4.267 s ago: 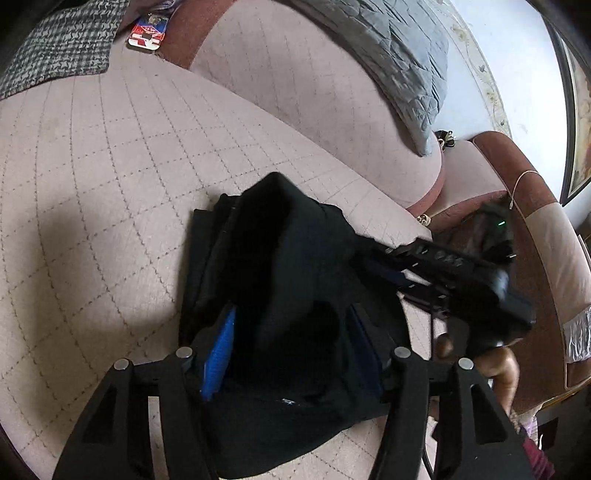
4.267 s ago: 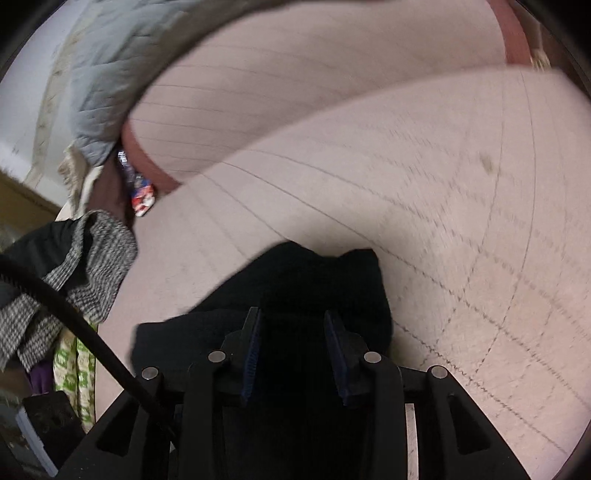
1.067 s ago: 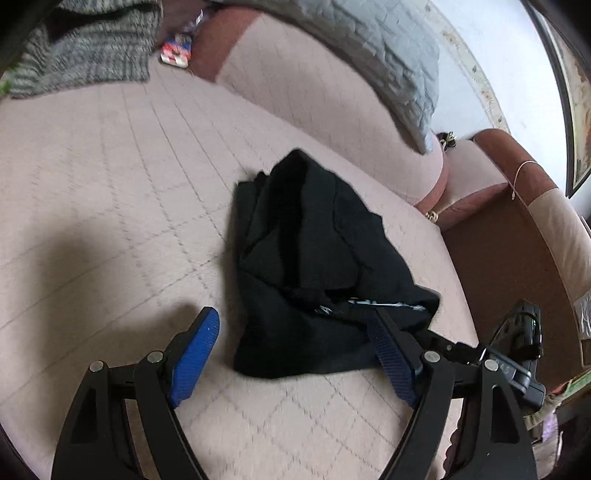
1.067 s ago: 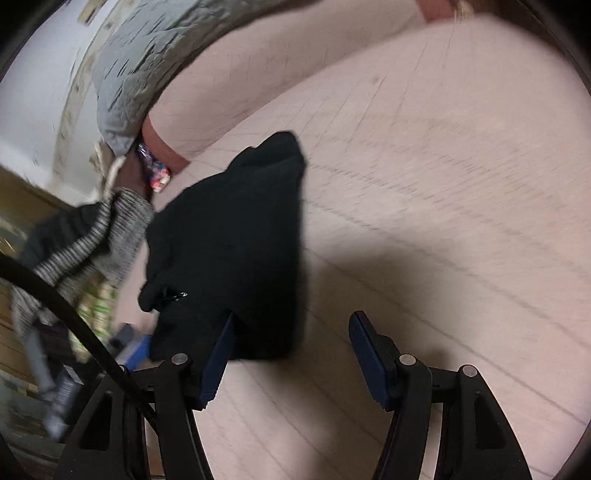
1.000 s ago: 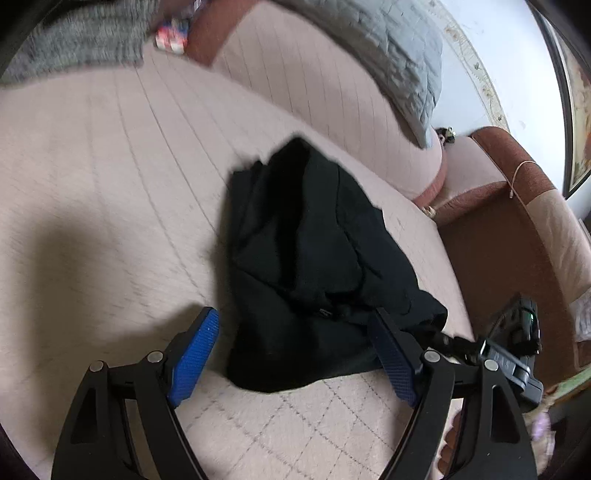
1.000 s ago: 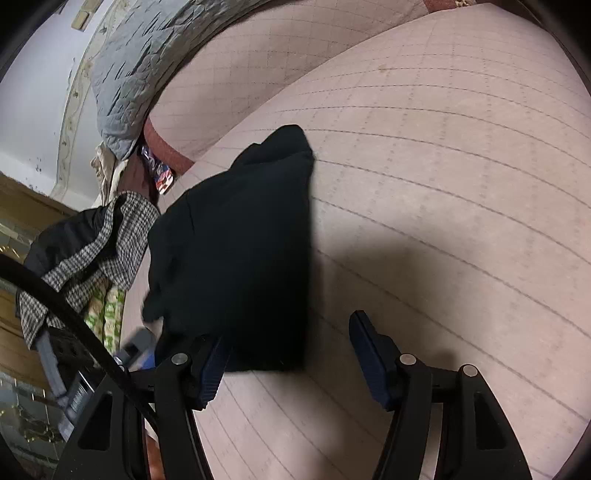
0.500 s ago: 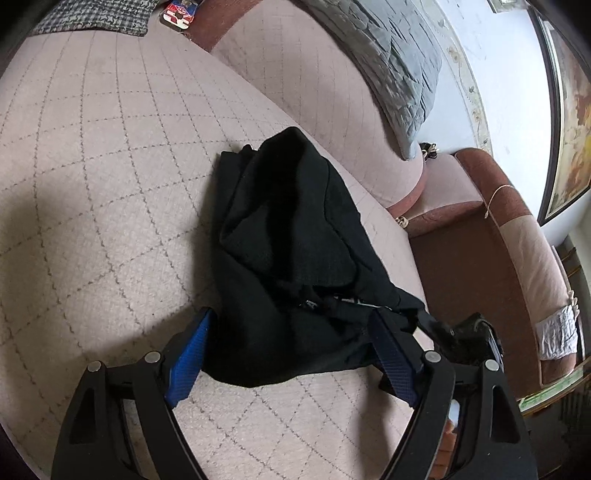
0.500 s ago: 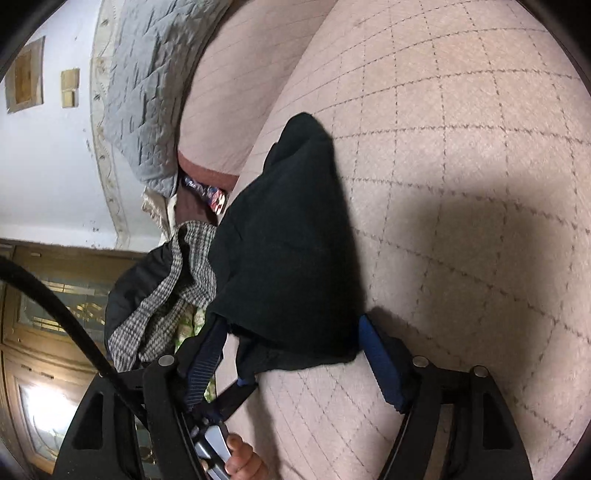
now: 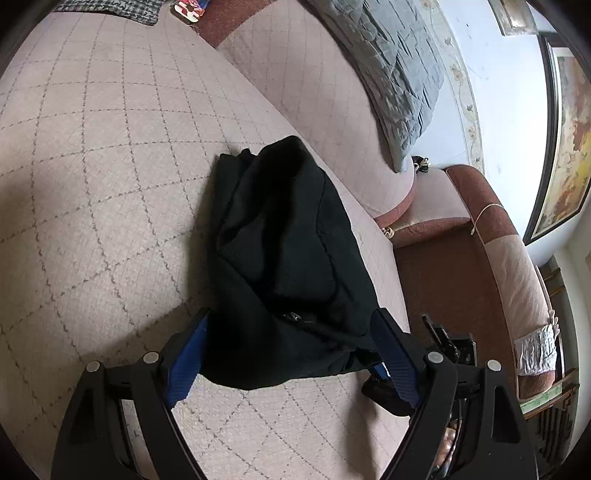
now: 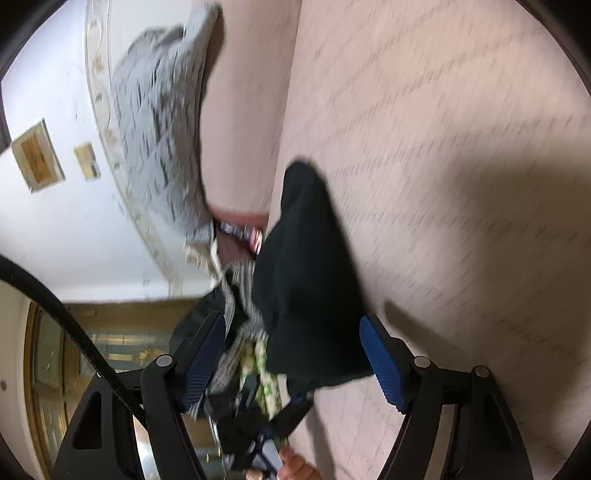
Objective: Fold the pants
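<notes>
The black pants (image 9: 284, 266) lie folded into a thick bundle on the pink quilted sofa seat (image 9: 92, 166). My left gripper (image 9: 291, 354) is open, its blue-padded fingers either side of the bundle's near edge. The right wrist view is tilted and blurred; my right gripper (image 10: 295, 354) is open, with the pants (image 10: 306, 280) between its fingers at their near end. The right gripper's black body shows at the lower right of the left wrist view (image 9: 450, 347).
A grey quilted cushion (image 9: 399, 70) leans on the sofa back. A checked garment (image 9: 107, 5) and a small colourful packet (image 9: 188, 9) lie at the far end. The brown armrest (image 9: 480, 236) is to the right. A cabinet (image 10: 55, 369) stands beyond the seat edge.
Both grippers let go of the pants and opened, drew back, then came in again around the bundle's near edge. The right gripper has rolled sideways and is in motion.
</notes>
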Demonstrator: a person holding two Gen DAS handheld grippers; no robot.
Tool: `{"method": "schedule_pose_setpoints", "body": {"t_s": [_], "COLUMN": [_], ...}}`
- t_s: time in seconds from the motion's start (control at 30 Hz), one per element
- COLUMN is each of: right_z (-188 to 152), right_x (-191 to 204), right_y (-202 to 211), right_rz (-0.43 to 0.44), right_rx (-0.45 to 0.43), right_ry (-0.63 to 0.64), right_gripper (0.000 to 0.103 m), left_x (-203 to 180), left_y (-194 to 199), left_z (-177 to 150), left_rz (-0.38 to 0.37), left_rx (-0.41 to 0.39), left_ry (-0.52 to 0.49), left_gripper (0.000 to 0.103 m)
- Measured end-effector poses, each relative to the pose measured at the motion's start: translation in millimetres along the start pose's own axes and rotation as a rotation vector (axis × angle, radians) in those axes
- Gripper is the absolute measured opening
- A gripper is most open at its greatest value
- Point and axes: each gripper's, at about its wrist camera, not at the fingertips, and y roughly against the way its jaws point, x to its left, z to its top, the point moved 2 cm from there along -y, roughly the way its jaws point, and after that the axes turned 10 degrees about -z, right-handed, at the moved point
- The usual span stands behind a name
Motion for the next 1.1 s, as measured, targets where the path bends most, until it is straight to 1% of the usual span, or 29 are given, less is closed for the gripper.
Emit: {"method": "schedule_pose_setpoints", "body": {"t_s": [0.03,0.1,0.17,0.2,0.23,0.3,0.33,0.37,0.4,0.43,0.47,0.5,0.57,0.67,0.73,0.8,0.83,0.87,0.9,0.93,1.03,1.1], "right_z": [3,4,3,2,1,-4,-8,-12,-14,-16,-20,-21,-26,-30,-29,-23,-20,-16,-15,-15,-19,-21], "right_x": [2,10,24,28,32,42,48,53,54,57,58,59,65,64,58,49,45,42,43,44,62,78], "right_y": [0,-9,-27,-37,-47,-64,-69,-74,-75,-73,-67,-63,-53,-35,-21,-12,-10,-4,3,9,37,45], "right_rz": [-0.051,-0.135,-0.221,-0.241,-0.262,-0.307,-0.326,-0.344,-0.351,-0.358,-0.364,-0.369,-0.392,-0.443,-0.494,-0.549,-0.576,-0.622,-0.641,-0.642,-0.619,-0.577], "right_rx": [-0.018,-0.004,0.015,0.032,0.044,0.049,0.053,0.07,0.082,0.081,0.076,0.074,0.062,0.038,0.023,0.007,-0.002,-0.034,-0.067,-0.092,-0.199,-0.211], "right_ry": [0.008,0.044,0.111,0.135,0.159,0.227,0.261,0.286,0.293,0.306,0.33,0.339,0.367,0.426,0.462,0.474,0.469,0.464,0.465,0.47,0.499,0.52], "right_gripper": [0.079,0.078,0.073,0.072,0.067,0.066,0.063,0.048,0.044,0.036,0.032,0.031,0.03,0.03,0.03,0.039,0.05,0.055,0.055,0.055,0.055,0.055], "left_x": [0,0,-1,-1,-1,-3,-4,-5,-6,-8,-10,-12,-17,-29,-38,-47,-52,-55,-58,-62,-63,-60], "left_y": [1,2,-1,-1,-2,-6,-7,-9,-11,-12,-13,-14,-17,-26,-33,-37,-35,-32,-26,-18,2,7], "left_z": [1,0,-1,-3,-4,-5,-5,-5,-6,-6,-6,-8,-12,-27,-39,-46,-48,-48,-47,-46,-39,-34], "left_rz": [0.001,0.013,0.043,0.049,0.058,0.079,0.088,0.095,0.101,0.103,0.102,0.101,0.092,0.069,0.08,0.109,0.128,0.133,0.131,0.128,0.128,0.136], "left_rx": [-0.003,-0.003,0.006,0.008,0.011,0.02,0.023,0.025,0.028,0.031,0.034,0.037,0.055,0.103,0.142,0.171,0.169,0.161,0.148,0.126,0.068,0.046], "left_ry": [0.005,0.003,-0.013,-0.02,-0.028,-0.049,-0.059,-0.067,-0.077,-0.085,-0.091,-0.097,-0.112,-0.134,-0.174,-0.219,-0.242,-0.257,-0.268,-0.277,-0.276,-0.257], "left_gripper": [0.084,0.084,0.084,0.084,0.084,0.084,0.084,0.084,0.084,0.084,0.084,0.084,0.084,0.084,0.084,0.084,0.084,0.084,0.084,0.084,0.084,0.084]}}
